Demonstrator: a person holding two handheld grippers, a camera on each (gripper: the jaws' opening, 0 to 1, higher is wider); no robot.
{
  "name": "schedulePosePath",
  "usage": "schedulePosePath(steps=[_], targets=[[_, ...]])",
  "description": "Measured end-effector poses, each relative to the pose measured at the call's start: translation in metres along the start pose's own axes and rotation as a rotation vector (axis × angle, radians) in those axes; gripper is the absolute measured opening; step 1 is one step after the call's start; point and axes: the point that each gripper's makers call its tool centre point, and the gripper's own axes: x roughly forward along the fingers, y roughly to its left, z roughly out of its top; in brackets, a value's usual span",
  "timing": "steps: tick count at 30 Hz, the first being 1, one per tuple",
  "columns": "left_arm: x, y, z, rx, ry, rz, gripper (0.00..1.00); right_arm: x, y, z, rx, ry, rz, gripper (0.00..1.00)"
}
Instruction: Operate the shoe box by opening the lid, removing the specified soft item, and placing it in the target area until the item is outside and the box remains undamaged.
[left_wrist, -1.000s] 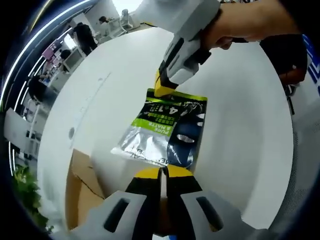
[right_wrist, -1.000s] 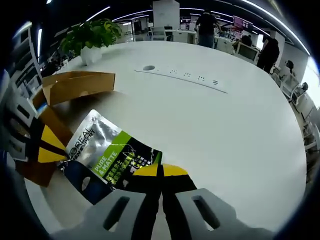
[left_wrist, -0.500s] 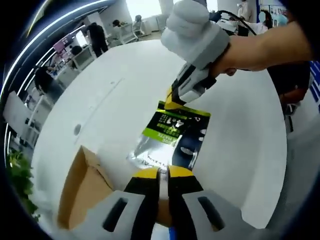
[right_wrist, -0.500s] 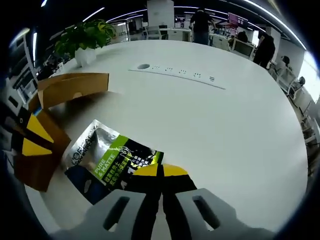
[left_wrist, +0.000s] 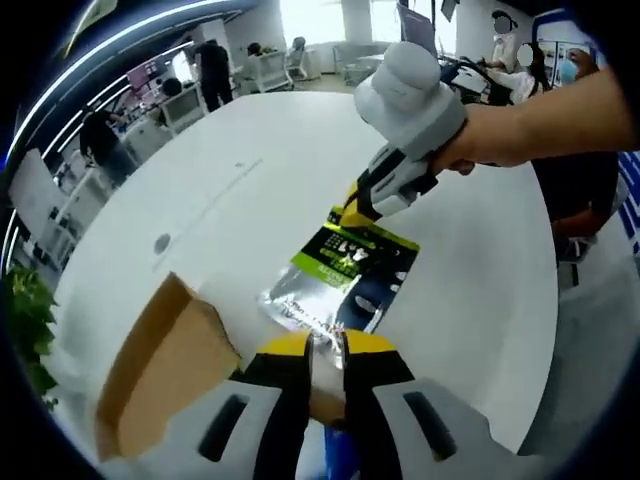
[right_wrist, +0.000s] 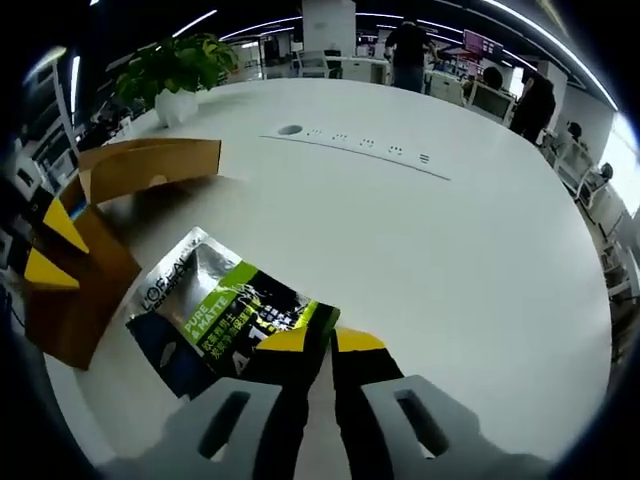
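The foil pouch (right_wrist: 225, 310) looks light, thin and limp — slick on its face and likely to crease or slide, so an edge or sealed corner is the sensible place to pinch, not the flat middle. It is silver at one end, with a green band and dark blue-black printing, and lies flat on the white table (right_wrist: 420, 240), out of the cardboard shoe box (right_wrist: 110, 215) that stands open at the left of the right gripper view. There the right gripper (right_wrist: 321, 343), low centre, has its jaws slightly parted at the pouch's near edge. In the left gripper view the pouch (left_wrist: 340, 275) sits centre frame, the box (left_wrist: 160, 375) lower left, and the left gripper (left_wrist: 322, 345) shows a narrow gap holding nothing.
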Motion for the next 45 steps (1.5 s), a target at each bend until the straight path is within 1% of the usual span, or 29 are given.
schedulePosePath(steps=[3,5,9,12,17,21,25,33,36,39,45], targets=[[-0.009,0.003,0.000,-0.022,-0.020,0.009,0.11,-0.001,0.000,0.000,0.002,-0.001,-0.001,0.06],[-0.014,0.005,0.000,-0.035,-0.033,0.015,0.11,-0.002,0.000,0.001,-0.010,-0.007,-0.002,0.05],[-0.027,0.011,-0.004,-0.086,-0.061,0.029,0.12,-0.006,0.003,0.006,-0.035,-0.015,-0.006,0.04],[-0.037,0.016,-0.012,-0.117,-0.071,0.040,0.14,-0.009,0.002,0.007,-0.061,-0.015,-0.012,0.05],[-0.048,0.021,-0.026,-0.146,-0.077,0.059,0.17,-0.018,0.002,0.011,-0.073,-0.021,-0.020,0.08],[-0.055,0.023,-0.033,-0.168,-0.085,0.077,0.21,-0.025,0.005,0.014,-0.097,-0.032,-0.015,0.11],[-0.060,0.025,-0.036,-0.180,-0.099,0.088,0.26,-0.034,0.007,0.016,-0.111,-0.036,-0.015,0.13],[-0.075,0.028,-0.050,-0.212,-0.118,0.103,0.34,-0.054,0.019,0.025,-0.161,-0.065,0.005,0.17],[-0.082,0.030,-0.054,-0.223,-0.124,0.111,0.37,-0.061,0.024,0.028,-0.173,-0.072,0.013,0.20],[-0.087,0.031,-0.059,-0.247,-0.132,0.107,0.41,-0.067,0.029,0.031,-0.182,-0.078,0.023,0.23],[-0.097,0.036,-0.071,-0.271,-0.138,0.115,0.46,-0.077,0.042,0.036,-0.204,-0.090,0.044,0.26]])
